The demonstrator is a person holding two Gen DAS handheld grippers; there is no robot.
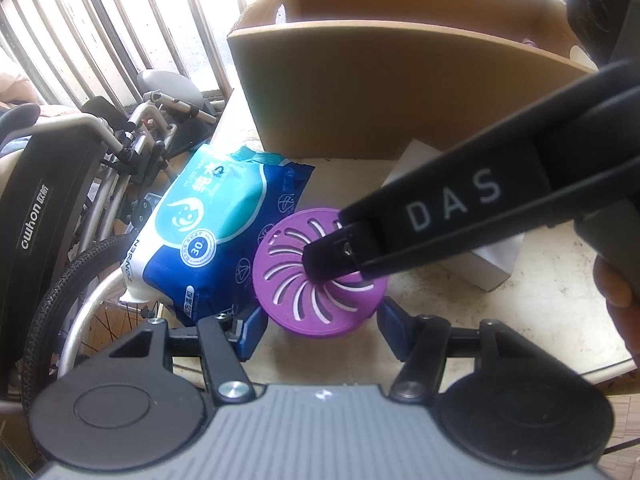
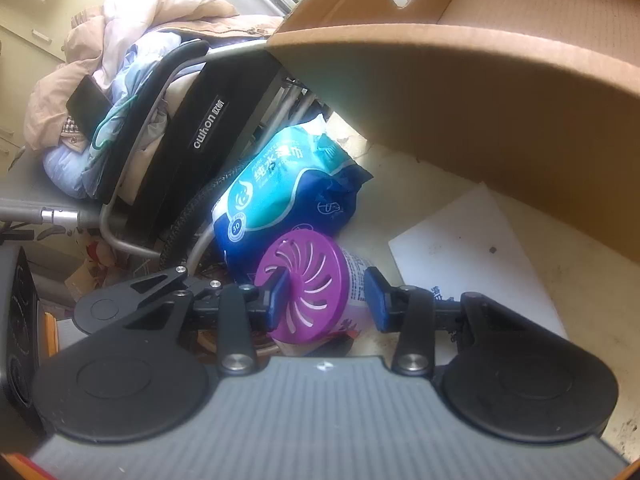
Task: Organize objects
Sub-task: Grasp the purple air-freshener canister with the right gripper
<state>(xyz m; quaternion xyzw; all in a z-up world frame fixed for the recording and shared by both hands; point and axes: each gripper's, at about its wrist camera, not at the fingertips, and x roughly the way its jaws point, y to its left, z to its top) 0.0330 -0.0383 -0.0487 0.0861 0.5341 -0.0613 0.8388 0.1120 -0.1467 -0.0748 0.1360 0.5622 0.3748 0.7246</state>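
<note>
A purple-lidded container (image 1: 304, 280) with swirl vents stands on the cream table. In the left wrist view my left gripper (image 1: 320, 330) is open, its blue pads on either side of the container's base. My right gripper (image 2: 326, 300) reaches in from the right in that view (image 1: 336, 256); in the right wrist view its blue pads sit on both sides of the purple-lidded container (image 2: 308, 284), left pad touching, right pad close to the labelled side. A blue and white wet wipes pack (image 1: 208, 232) lies just left of the container and shows behind it in the right wrist view (image 2: 280, 196).
An open cardboard box (image 1: 380, 92) stands behind the objects. A white flat box (image 2: 472, 248) lies to the right on the table. A wheelchair (image 1: 48, 208) piled with clothes (image 2: 132, 40) stands off the table's left edge.
</note>
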